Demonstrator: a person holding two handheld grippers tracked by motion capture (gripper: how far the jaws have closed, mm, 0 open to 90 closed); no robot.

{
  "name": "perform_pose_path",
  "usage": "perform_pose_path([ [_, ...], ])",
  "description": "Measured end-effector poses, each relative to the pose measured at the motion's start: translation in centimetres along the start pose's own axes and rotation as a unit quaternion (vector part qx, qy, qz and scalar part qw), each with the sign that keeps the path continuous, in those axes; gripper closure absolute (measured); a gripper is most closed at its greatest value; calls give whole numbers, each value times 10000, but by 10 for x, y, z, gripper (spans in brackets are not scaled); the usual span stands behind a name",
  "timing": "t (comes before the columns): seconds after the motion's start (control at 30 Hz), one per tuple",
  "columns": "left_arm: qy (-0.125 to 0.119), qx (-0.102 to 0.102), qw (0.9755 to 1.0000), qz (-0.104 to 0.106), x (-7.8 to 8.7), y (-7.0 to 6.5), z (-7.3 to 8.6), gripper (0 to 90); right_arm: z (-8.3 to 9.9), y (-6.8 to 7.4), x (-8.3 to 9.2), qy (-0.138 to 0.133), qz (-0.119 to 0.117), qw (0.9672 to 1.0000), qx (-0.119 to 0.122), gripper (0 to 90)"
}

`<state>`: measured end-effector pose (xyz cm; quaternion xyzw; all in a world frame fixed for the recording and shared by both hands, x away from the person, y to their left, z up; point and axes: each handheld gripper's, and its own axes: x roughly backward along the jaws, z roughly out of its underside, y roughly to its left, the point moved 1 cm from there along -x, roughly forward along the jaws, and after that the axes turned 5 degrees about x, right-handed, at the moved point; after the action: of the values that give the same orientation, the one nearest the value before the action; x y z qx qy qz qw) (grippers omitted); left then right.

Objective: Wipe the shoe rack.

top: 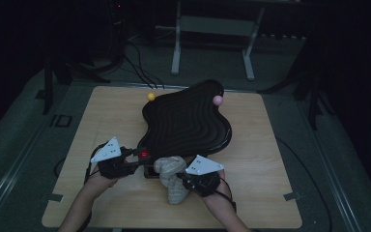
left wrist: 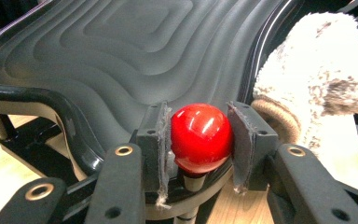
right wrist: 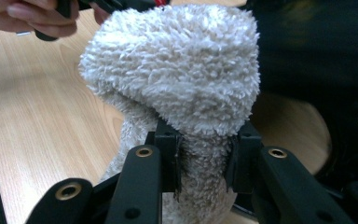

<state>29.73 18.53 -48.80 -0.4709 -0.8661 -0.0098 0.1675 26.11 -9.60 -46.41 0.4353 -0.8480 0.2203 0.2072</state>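
Nearest the camera in the high view, two forearms come in from the bottom edge, each hand carrying a hand-held gripper over the wooden worktop (top: 106,203).

At the left, the left hand-held gripper (top: 134,163) lies low and level, pointing toward the near corner of the black tray (top: 186,123). Its jaws are clamped on a red knob (top: 144,154) that stands on a short stem at the tray's near edge; in the left gripper view the red knob (left wrist: 200,137) sits squarely between the two pads, both pressing its sides. Beyond that gripper the tray's ridged, wavy surface (left wrist: 121,51) rises away, and just beside the gripper, toward the other hand, shows the fluffy cloth (left wrist: 321,74).

Between the two grippers, the whitish cloth (top: 172,176) is bunched, its top touching the tray's near edge and its lower part hanging toward the worktop.

At the right, the right hand-held gripper (top: 182,180) is closed on the cloth: in the right gripper view the jaws pinch a narrow neck of the cloth (right wrist: 177,74), whose bulk mushrooms above the fingertips, with the tray dark behind it.

Farther off, well apart from both grippers, a yellow knob (top: 150,96) and a pink knob (top: 218,100) stand at the tray's far edge.
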Motion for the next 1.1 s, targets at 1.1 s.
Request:
perform_pose_path([
  [1.1,4,19,10000,4,0,0,0,599,-8,35,-56,404,-389,9979,325,709],
])
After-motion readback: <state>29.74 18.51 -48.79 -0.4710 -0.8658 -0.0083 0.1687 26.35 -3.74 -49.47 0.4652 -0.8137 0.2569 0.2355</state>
